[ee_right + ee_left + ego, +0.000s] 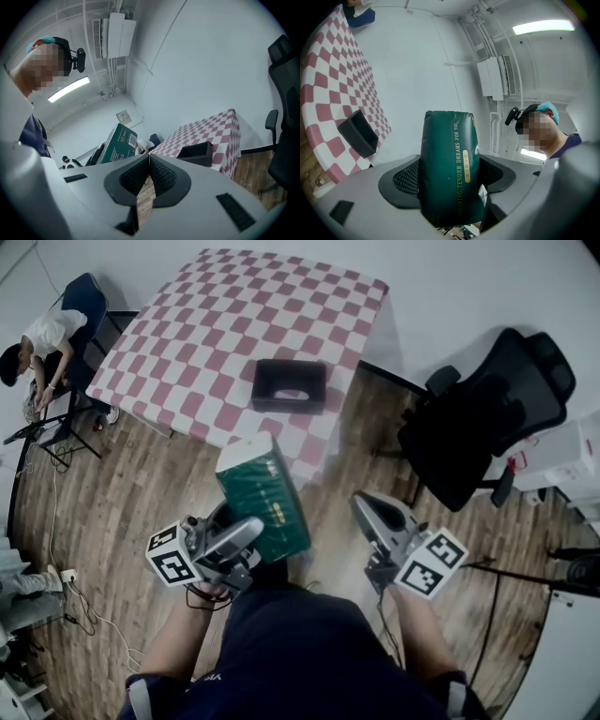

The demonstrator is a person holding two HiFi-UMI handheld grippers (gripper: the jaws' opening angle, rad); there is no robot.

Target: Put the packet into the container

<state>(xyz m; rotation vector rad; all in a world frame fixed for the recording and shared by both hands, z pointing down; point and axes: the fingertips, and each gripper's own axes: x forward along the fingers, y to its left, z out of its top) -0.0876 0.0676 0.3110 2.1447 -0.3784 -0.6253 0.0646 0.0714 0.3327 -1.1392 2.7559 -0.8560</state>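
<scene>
A dark green packet (263,496) with gold print is held in the air over the wooden floor, short of the table; my left gripper (246,538) is shut on its near end. In the left gripper view the packet (450,168) stands upright between the jaws. A black open container (289,384) sits near the front edge of the red-and-white checked table (197,334), beyond the packet. The container (358,133) also shows at the left of that view. My right gripper (367,512) hangs to the right, shut, nothing in it; its view shows the packet (118,142) and container (197,153).
A black office chair (487,418) stands right of the table. A person (42,348) sits on a blue chair at the table's left corner. Cables and a socket strip (67,576) lie on the floor at the left. White boxes (572,460) stand at the far right.
</scene>
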